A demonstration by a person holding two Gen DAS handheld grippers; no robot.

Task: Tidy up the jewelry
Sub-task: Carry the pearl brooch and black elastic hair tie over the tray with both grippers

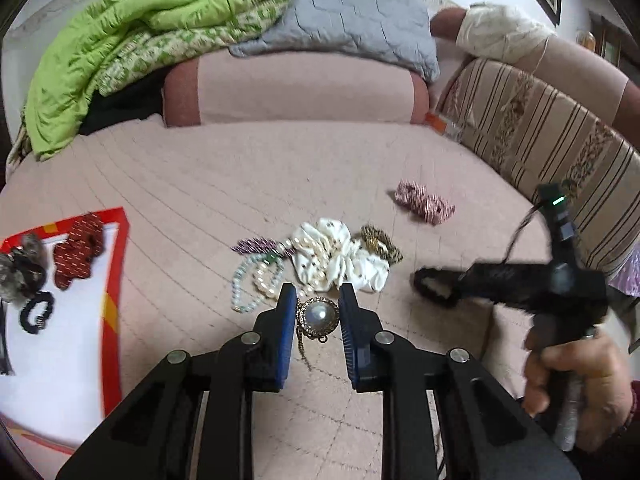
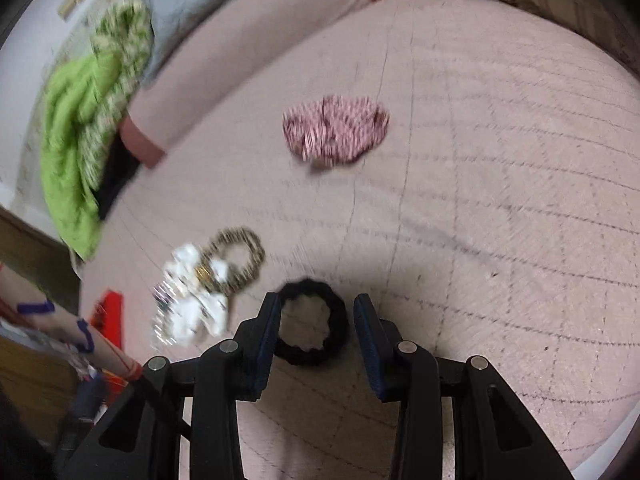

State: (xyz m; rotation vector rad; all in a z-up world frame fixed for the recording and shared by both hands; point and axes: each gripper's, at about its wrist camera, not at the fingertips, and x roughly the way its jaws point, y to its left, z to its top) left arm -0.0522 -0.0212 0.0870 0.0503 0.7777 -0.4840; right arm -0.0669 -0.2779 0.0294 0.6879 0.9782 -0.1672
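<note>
My left gripper (image 1: 318, 300) is open, its blue pads on either side of a gold pendant with a large pearl (image 1: 319, 315) lying on the pink bedspread. Just beyond lie pearl bead strands (image 1: 256, 280), a white scrunchie (image 1: 340, 260), a leopard scrunchie (image 1: 382, 243) and a purple striped piece (image 1: 256, 245). My right gripper (image 2: 316, 308) is open around a black scrunchie (image 2: 312, 328) on the bed; it also shows in the left wrist view (image 1: 434, 284). A pink patterned scrunchie (image 2: 336, 130) lies farther off.
A white tray with a red border (image 1: 114, 280) at the left holds a red scrunchie (image 1: 78, 250), a grey furry one (image 1: 20, 268) and a black hair tie (image 1: 37, 312). A green blanket (image 1: 120, 40), grey pillow (image 1: 360, 20) and striped cushion (image 1: 540, 132) line the back.
</note>
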